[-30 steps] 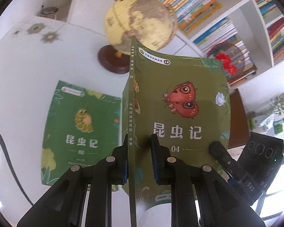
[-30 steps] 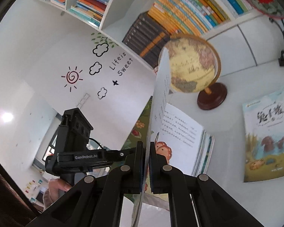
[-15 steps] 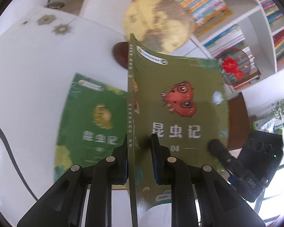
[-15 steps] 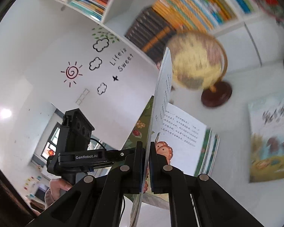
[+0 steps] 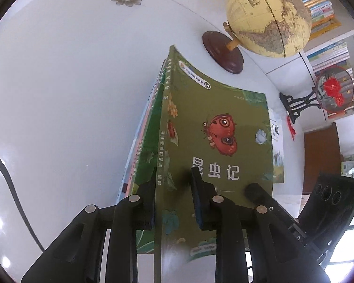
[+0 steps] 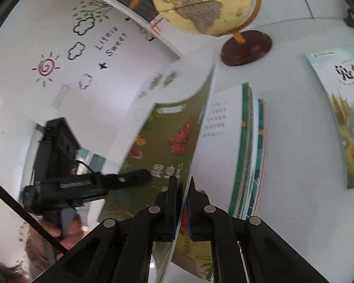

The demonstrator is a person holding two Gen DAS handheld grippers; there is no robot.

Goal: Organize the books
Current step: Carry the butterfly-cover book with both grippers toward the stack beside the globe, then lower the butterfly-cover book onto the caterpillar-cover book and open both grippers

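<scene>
Olive butterfly book [image 5: 214,141] is dead centre in the left wrist view, spine [image 5: 161,165] running bottom to top of frame, long axis in line with the fingers. Left gripper [image 5: 173,195] straddles the spine end: left pad against the back of the book, right pad standing clear of the front cover, jaws opening, so no real clamp there now. Right gripper [image 6: 182,191] is pinched shut on the book's free edge, in the lower centre of its own view; the other gripper's finger lies across the cover at lower left there. So the right hand carries it. Under and just left of the spine in the left view sits the stack of green books [image 5: 141,146] flat on the white table [image 5: 70,82]; in the right view the same stack shows right of the held book, edges parallel to it. My read: the book is near enough aligned with the stack, a set-down on top comes next, and the right hand does the release. Globe [image 5: 269,16] upper right, clear. Pale blue book [image 6: 342,118] lies well right, separate.
</scene>
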